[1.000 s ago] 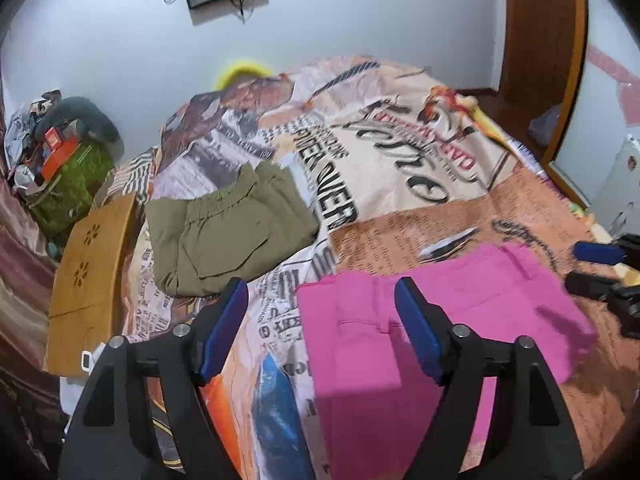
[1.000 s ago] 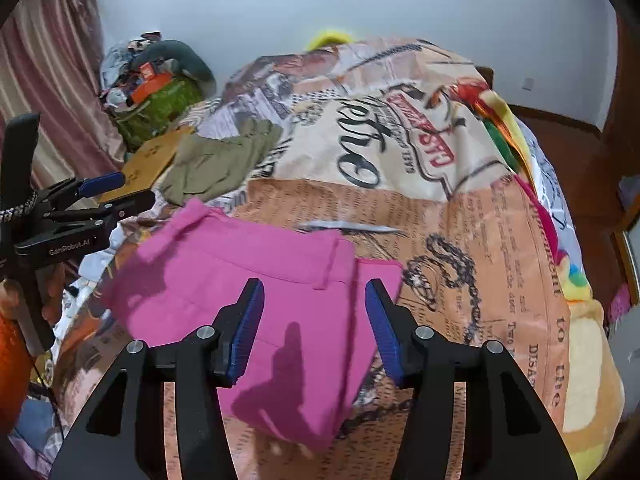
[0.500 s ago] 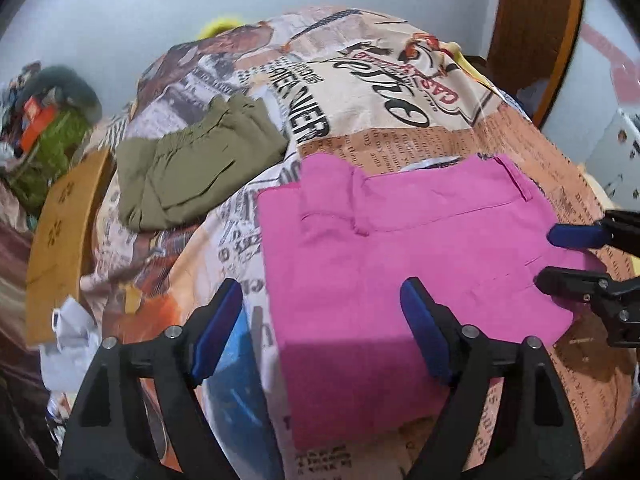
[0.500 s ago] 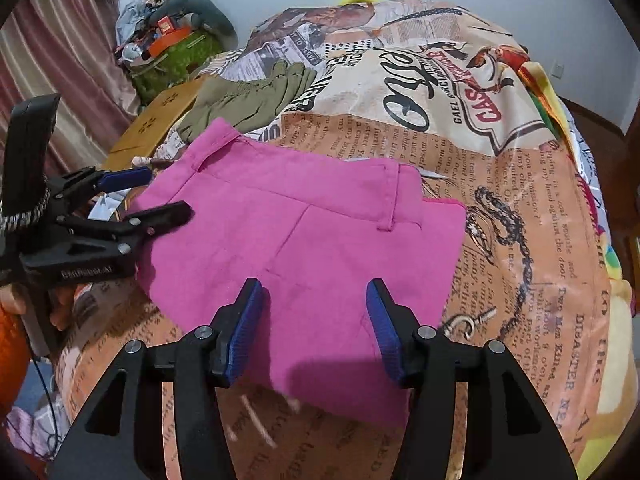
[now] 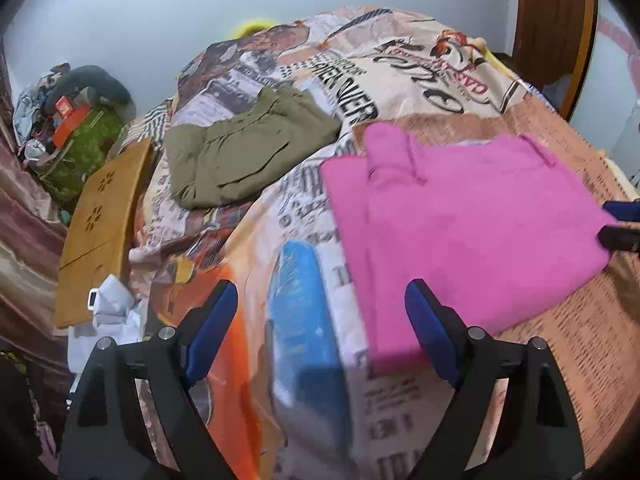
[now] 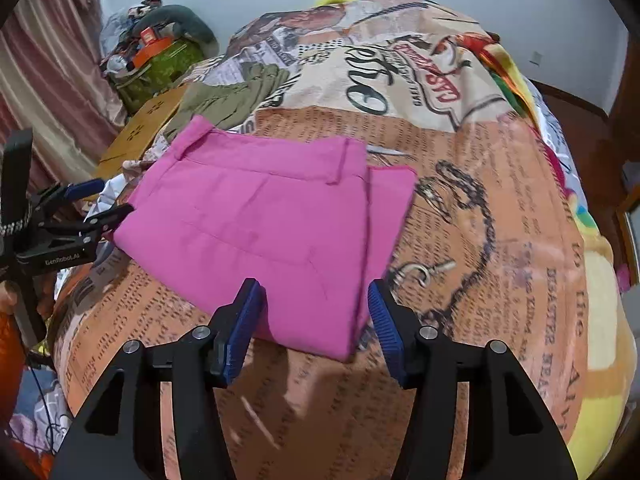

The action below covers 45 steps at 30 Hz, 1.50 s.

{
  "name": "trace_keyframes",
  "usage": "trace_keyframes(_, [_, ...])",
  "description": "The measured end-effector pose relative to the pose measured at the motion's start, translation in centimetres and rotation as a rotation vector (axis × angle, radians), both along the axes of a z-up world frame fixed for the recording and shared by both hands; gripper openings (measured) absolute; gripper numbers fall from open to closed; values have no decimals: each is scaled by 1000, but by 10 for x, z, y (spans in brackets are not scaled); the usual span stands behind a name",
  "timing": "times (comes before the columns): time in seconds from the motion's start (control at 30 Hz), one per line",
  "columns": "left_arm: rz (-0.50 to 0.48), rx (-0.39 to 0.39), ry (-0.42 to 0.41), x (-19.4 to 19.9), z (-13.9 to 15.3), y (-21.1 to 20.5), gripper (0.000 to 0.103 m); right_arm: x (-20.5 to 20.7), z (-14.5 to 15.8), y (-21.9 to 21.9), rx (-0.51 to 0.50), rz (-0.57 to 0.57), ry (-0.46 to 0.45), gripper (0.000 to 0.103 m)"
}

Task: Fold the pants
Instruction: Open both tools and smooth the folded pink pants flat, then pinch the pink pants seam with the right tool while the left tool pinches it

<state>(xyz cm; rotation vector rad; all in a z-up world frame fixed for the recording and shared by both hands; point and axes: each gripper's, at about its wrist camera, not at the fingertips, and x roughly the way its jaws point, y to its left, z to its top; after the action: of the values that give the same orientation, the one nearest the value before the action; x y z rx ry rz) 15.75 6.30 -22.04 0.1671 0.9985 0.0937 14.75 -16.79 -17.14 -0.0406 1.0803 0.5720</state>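
Folded pink pants (image 5: pixel 460 224) lie flat on the printed bedspread (image 5: pixel 400 80). My left gripper (image 5: pixel 320 320) hovers over their near left corner, its jaws opening, with only bedspread and a blue print patch between the pads. That corner lies just by its right finger (image 5: pixel 428 328). My right gripper (image 6: pixel 314 316) stands open over the pants' (image 6: pixel 260 220) near right corner, and the cloth lies under the gap, untouched by the pads. The left gripper (image 6: pixel 106 202) also shows at the pants' left edge, and the right gripper (image 5: pixel 620 224) at their right edge.
Folded olive pants (image 5: pixel 248 152) lie further back on the bed. Left of the bed stand a wooden board (image 5: pixel 100 220), crumpled white cloth (image 5: pixel 108 304), a clutter pile with a green bag (image 5: pixel 80 140) and a curtain (image 6: pixel 52 80). A wooden door (image 5: pixel 552 20) is at the right.
Both grippers have sunk toward the bed. The left one has shifted from over the pink pants to their left edge and spread wider. The right one has closed in on the near right corner.
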Motion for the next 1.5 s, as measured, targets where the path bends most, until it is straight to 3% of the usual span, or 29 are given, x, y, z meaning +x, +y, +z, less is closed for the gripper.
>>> trace_keyframes(0.2, [57, -31, 20, -6, -1, 20, 86, -6, -1, -20, 39, -52, 24, 56])
trace_keyframes(0.37, [108, -2, 1, -8, 11, 32, 86, -7, 7, -29, 50, -88, 2, 56])
trace_keyframes(0.53, [136, -91, -50, -3, 35, 40, 87, 0, 17, -35, 92, -118, -16, 57])
trace_keyframes(0.67, [111, -174, -50, 11, 43, 34, 89, 7, 19, -30, 106, -127, -37, 65])
trace_keyframes(0.97, [70, -236, 60, 54, 6, 9, 90, 27, -2, -24, 114, -134, 12, 65])
trace_keyframes(1.2, [80, -354, 124, 72, -16, 13, 91, 40, -27, -26, 153, -155, 100, 68])
trace_keyframes(1.43, [67, -454, 164, 88, -30, 10, 91, 49, -31, -20, 175, -130, 110, 71])
trace_keyframes(1.5, [69, -506, 182, 93, -34, 13, 82, 49, -31, -17, 173, -112, 111, 71])
